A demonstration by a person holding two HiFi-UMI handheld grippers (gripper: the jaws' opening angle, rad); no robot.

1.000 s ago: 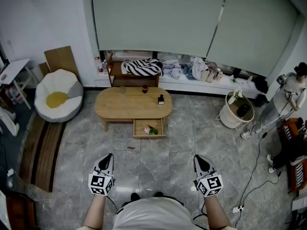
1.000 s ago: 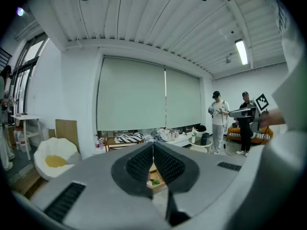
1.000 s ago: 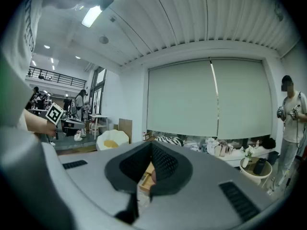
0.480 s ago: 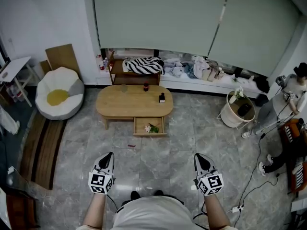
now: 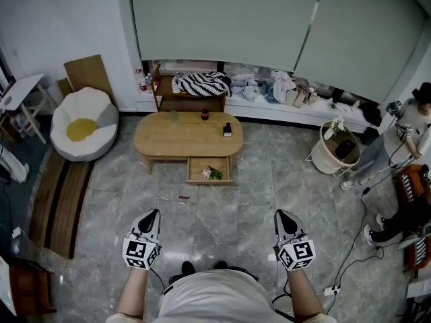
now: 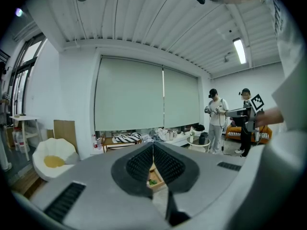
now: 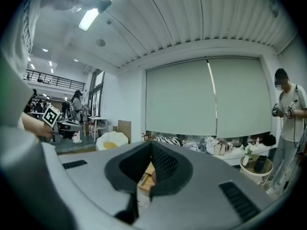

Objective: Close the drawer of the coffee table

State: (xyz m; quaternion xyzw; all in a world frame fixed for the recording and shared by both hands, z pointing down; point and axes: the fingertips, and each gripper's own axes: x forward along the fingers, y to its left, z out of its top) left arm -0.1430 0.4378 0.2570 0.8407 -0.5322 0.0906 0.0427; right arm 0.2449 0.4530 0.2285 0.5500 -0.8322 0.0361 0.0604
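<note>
Grey marbled floor tiles [image 5: 222, 210] fill a bright room, seen steeply from above. Near the middle of the head view, one shallow, light-wood drawer [image 5: 209, 169] stands pulled out from the front of one oval, light-wood coffee table [image 5: 161, 143], below the right half of its top and open toward the viewer. Inside it lies one small sprig with a pink flower and green leaves [image 5: 211, 173].

Three small things stand on the tabletop: a clear glass [image 5: 174, 116], a dark red-topped bottle [image 5: 204, 115] and a small black bottle [image 5: 227, 129]. One small red scrap [image 5: 183, 198] lies on the tiles just in front of the table.

Well apart from the table, at the bottom of the view, the person holds two grippers, pointing toward it. The left gripper [image 5: 151, 215] has its jaws clenched together at the tips with nothing between them, as the left gripper view [image 6: 153, 145] shows. The right gripper [image 5: 283, 215] is likewise clenched and empty in the right gripper view [image 7: 151, 145].

Left of the table sits a white beanbag chair with a yellow centre [image 5: 84, 123]. Behind the table, a low wooden shelf [image 5: 192, 103] carries a black-and-white striped cloth [image 5: 200, 84]. To the right stands a round white basket [image 5: 323, 163] with white flowers. Pale grey-green roller blinds [image 5: 269, 25] cover the far wall. One person [image 5: 404, 136] stands at the right edge.
</note>
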